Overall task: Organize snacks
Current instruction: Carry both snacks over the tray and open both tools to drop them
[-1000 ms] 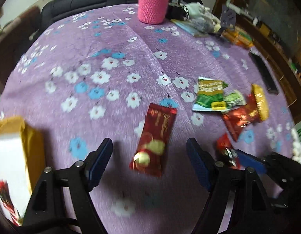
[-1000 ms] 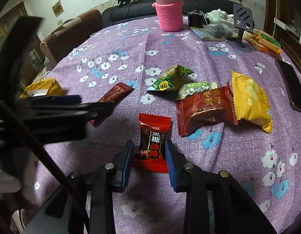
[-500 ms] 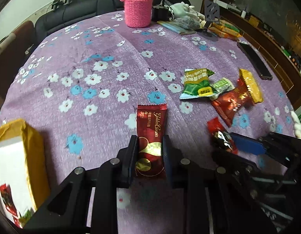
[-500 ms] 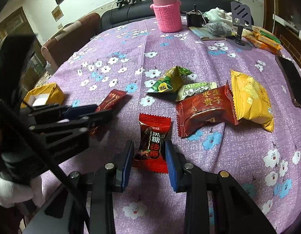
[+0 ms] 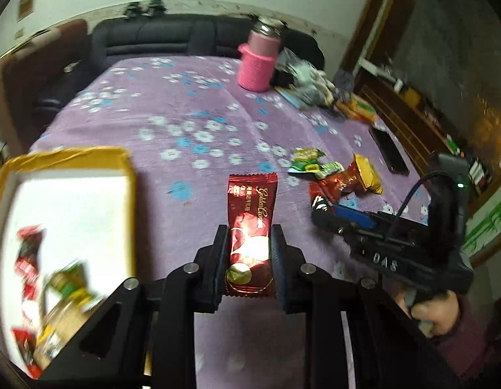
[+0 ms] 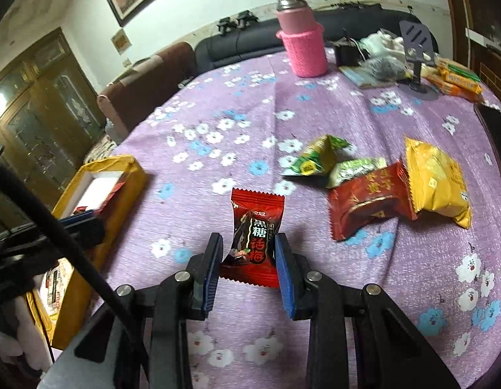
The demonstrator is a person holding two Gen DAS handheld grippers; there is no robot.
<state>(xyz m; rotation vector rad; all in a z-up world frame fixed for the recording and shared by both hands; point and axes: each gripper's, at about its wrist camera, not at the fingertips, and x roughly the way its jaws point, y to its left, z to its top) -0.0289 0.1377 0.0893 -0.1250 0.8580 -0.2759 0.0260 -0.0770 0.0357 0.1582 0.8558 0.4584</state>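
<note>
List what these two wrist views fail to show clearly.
- Yellow box contents: blurred in the left wrist view; in the right wrist view its wall and the left gripper's dark body hide most of them.
- Lower end of the dark red bar: covered by the left gripper.
- Items behind the pink bottle: too small and blurred to name in either view.

Round table (image 6: 331,123) draped in purple cloth printed with white and blue flowers. Lying on it: open yellow box (image 6: 130,175) at the left edge with wrappers inside; green packets (image 6: 318,159) touching a red packet (image 6: 367,201), which overlaps a yellow packet (image 6: 435,181); dark phone (image 6: 496,136) near the right edge. Along the far side: pink-sleeved flask (image 6: 302,48) standing upright, phone stand (image 6: 419,61), orange packs (image 6: 458,81), small clutter too blurred to name
</note>
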